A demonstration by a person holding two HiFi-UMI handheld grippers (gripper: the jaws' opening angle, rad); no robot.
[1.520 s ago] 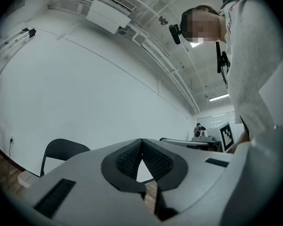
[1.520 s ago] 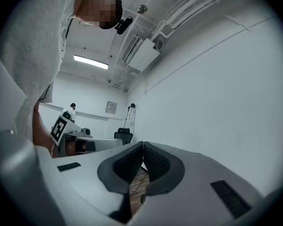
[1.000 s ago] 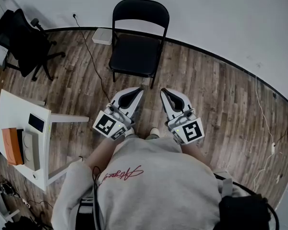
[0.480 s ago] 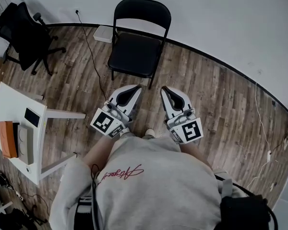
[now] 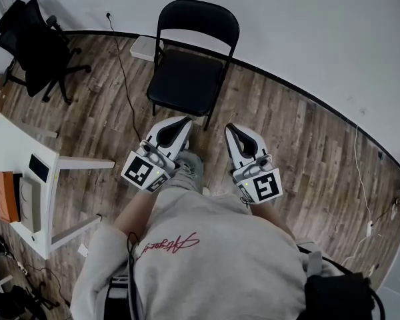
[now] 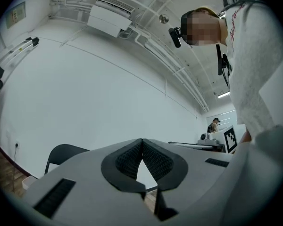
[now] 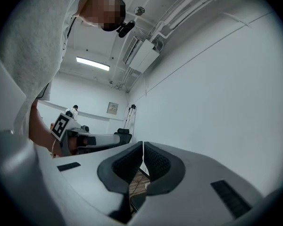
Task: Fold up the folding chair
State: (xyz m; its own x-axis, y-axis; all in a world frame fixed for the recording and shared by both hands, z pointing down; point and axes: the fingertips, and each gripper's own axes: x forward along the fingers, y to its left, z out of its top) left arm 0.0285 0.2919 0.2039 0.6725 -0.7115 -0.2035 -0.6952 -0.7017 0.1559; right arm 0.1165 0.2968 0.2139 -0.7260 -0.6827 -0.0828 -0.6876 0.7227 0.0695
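Note:
A black folding chair [image 5: 190,62] stands unfolded against the white wall, its seat facing me. My left gripper [image 5: 185,121] is shut and holds nothing, a short way in front of the seat's front edge. My right gripper [image 5: 229,128] is shut and empty too, just right of the chair's front right leg. In the left gripper view the chair's backrest [image 6: 61,153] shows at lower left past the closed jaws [image 6: 142,145]. The right gripper view shows its closed jaws [image 7: 143,149] with a strip of wooden floor below.
A black office chair [image 5: 37,42] stands at far left. A white table [image 5: 20,179] with an orange box and a grey device is at lower left. A cable [image 5: 127,72] runs over the wooden floor left of the folding chair, beside a white box [image 5: 147,48] at the wall.
Both grippers have moved forward toward the folding chair, still shut. The chair now stands closer and the table has slid left in the head view.

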